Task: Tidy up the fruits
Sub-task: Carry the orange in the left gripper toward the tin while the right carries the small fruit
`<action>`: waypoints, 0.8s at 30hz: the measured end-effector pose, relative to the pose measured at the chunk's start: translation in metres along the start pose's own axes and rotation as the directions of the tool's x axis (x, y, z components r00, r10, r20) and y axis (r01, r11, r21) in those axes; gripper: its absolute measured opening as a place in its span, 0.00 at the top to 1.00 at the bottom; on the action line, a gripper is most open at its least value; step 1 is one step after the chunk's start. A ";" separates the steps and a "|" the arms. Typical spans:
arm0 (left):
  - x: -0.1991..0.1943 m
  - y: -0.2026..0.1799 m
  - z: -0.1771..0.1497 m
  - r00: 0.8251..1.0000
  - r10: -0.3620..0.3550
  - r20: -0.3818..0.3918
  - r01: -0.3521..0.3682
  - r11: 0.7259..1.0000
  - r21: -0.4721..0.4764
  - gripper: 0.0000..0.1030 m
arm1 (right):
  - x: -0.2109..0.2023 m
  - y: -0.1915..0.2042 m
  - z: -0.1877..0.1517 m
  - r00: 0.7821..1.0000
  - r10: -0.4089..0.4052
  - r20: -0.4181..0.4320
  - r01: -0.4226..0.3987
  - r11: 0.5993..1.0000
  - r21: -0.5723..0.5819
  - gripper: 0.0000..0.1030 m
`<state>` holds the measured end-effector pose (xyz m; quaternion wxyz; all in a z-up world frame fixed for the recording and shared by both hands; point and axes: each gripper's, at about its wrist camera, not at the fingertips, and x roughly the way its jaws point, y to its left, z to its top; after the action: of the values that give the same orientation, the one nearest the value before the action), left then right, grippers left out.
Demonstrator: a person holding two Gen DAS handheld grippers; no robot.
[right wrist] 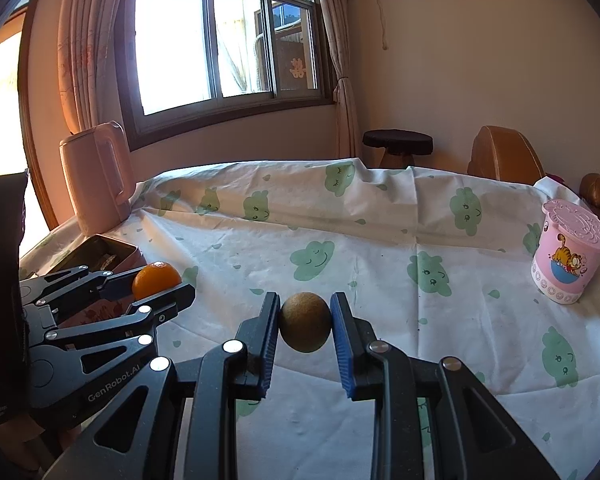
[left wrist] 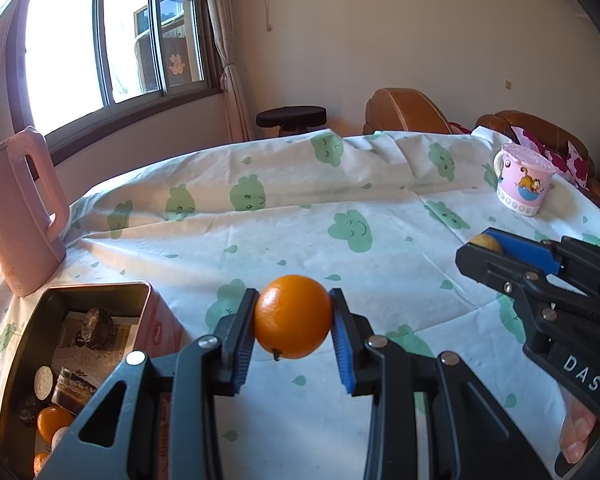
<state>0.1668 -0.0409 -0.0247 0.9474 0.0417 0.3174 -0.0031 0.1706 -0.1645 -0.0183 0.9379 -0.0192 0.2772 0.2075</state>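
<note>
Tablecloth (right wrist: 380, 240) centre open (kettle (right wrist: 96, 176) left).

Tin (left wrist: 32, 344) cut off at bottom left edge, contents partly behind left gripper (left wrist: 293, 316); brown fruit (left wrist: 487, 243) mostly hidden behind right gripper (left wrist: 496, 254); small tin contents unidentifiable.

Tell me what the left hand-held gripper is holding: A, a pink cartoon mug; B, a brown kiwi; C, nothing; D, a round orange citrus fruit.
D: the left hand-held gripper has its jaws closed on the round orange citrus fruit, lifted above the cloud-print tablecloth.
</note>
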 end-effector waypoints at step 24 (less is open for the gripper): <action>-0.016 0.004 -0.002 0.996 0.024 0.081 -0.022 0.999 -0.024 0.65 | -0.014 0.003 -0.002 0.998 -0.014 0.068 0.015 1.000 -0.015 0.73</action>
<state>0.1530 -0.0371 -0.0162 0.9599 0.0341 0.2782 0.0099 0.1574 -0.1670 -0.0120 0.9482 -0.0213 0.2432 0.2034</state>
